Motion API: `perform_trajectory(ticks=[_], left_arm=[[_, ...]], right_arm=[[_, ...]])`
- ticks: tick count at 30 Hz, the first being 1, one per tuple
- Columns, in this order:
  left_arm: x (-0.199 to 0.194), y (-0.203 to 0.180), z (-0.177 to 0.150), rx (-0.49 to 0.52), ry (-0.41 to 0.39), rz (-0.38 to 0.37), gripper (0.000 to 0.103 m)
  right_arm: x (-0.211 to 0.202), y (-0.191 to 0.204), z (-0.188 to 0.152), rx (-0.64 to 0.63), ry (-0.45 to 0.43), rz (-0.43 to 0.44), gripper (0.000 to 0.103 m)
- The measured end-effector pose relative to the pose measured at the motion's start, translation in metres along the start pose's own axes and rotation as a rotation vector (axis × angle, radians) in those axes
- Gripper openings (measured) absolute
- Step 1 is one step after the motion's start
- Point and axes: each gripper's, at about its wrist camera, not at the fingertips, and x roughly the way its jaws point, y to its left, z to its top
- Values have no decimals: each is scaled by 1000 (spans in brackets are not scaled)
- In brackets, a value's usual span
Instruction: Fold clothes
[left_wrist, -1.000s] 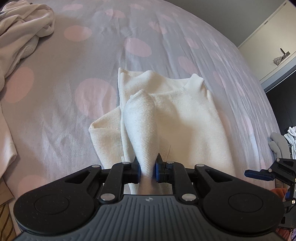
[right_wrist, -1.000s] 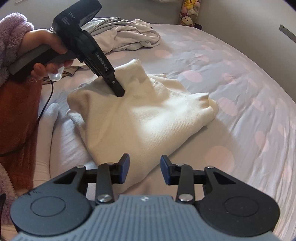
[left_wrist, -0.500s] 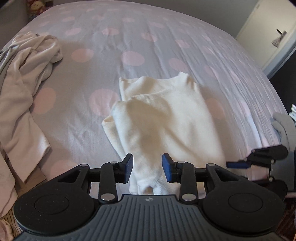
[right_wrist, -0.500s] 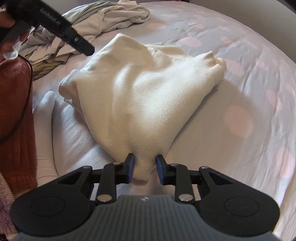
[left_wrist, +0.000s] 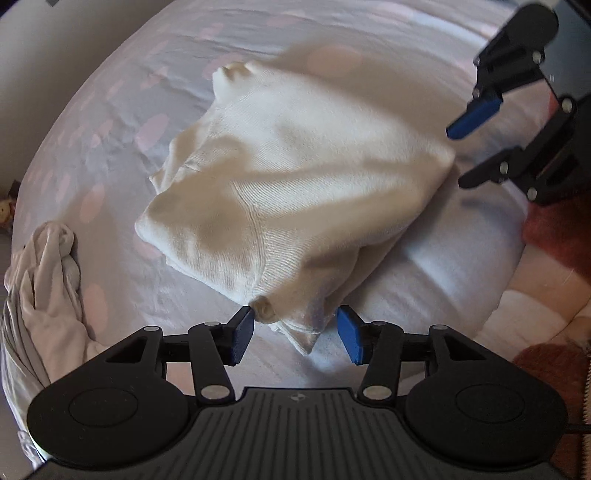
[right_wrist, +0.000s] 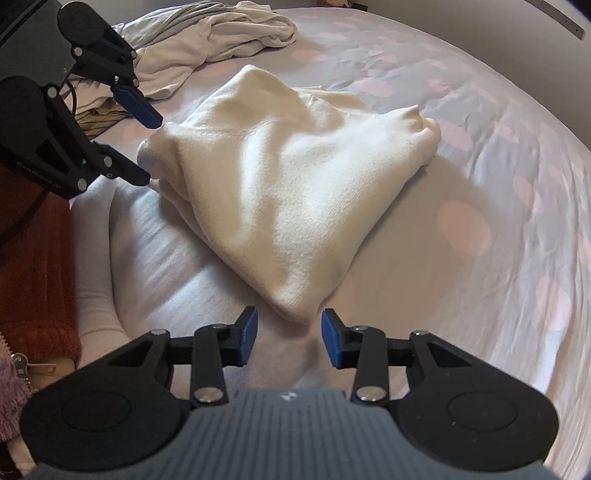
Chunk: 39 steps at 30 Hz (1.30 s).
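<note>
i note the spotted bedsheet (right_wrist: 480, 155) bearing the folded cream sweater (right_wrist: 295, 192) mid-bed. my left gripper (left_wrist: 295, 334) has just been opening, a sweater corner loose between its fingers; my right gripper (right_wrist: 290, 334) likewise opened, holding nothing.

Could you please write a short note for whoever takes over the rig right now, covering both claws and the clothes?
Left claw: open, jaws have just been opening; a corner of the cream sweater lies between them, not pinched.
Right claw: open, jaws have just reopened; it sits at the sweater's opposite near corner, pads clear of the cloth.
Sweater: folded into a compact bundle, resting on the spotted bedsheet.
Pile of unfolded clothes: crumpled at the far side of the bed.
Done: the sweater looks folded and released.
Left: probably tidy its corners or set it aside, then start on the pile.
</note>
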Motion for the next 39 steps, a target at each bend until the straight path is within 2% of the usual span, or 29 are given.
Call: perform_trajectory(ticks=[1, 2, 3, 4, 6, 7, 8, 11, 14, 18, 20, 22, 24, 25, 27, 28, 30, 34, 37, 39], left_arm=[[5, -3, 1, 22, 11, 31, 45], [6, -3, 2, 31, 11, 49, 37], [5, -2, 2, 29, 3, 53, 29], [3, -1, 1, 27, -6, 56, 27], [-3, 4, -1, 21, -26, 52, 12], [-6, 7, -3, 17, -37, 48, 12], [-7, 10, -5, 19, -33, 45, 10], [1, 14, -9, 23, 26, 27, 6], [18, 18, -13, 3, 82, 21, 4], [24, 20, -15, -12, 124, -25, 4], [25, 21, -15, -18, 148, -45, 4], [26, 26, -18, -42, 180, -86, 4], [21, 36, -23, -96, 184, -144, 6], [16, 43, -26, -134, 168, -172, 8], [2, 59, -34, -222, 106, -223, 24], [-4, 66, -38, -256, 78, -246, 26], [-16, 80, -47, -315, 20, -273, 27], [-27, 105, -56, -441, -78, -262, 27], [-19, 128, -58, -587, -152, -270, 27], [-8, 141, -57, -686, -185, -285, 30]], right_arm=[[3, 0, 1, -2, 7, -13, 42], [7, -2, 2, 7, 15, -24, 41], [10, -4, 2, 24, 22, -24, 40], [12, -8, 2, 51, 27, -14, 40], [13, -16, 1, 99, 20, 16, 38], [12, -20, 0, 122, 11, 33, 31], [11, -23, 0, 143, 5, 46, 19], [13, -27, -1, 172, 18, 49, 12], [16, -24, -1, 152, 41, 33, 10], [18, -21, -3, 131, 60, 20, 8], [19, -17, -5, 100, 82, 0, 0], [17, -13, -9, 71, 106, -12, 0], [11, -13, -10, 66, 82, -18, 0], [7, -14, -11, 72, 67, -26, 0], [1, -18, -12, 99, 35, -42, 3], [-3, -19, -13, 113, 19, -50, 5], [-10, -22, -13, 137, -9, -64, 6], [-21, -27, -10, 187, -75, -97, 6], [-23, -31, -5, 213, -114, -109, 6], [-24, -33, -1, 226, -136, -116, 14]])
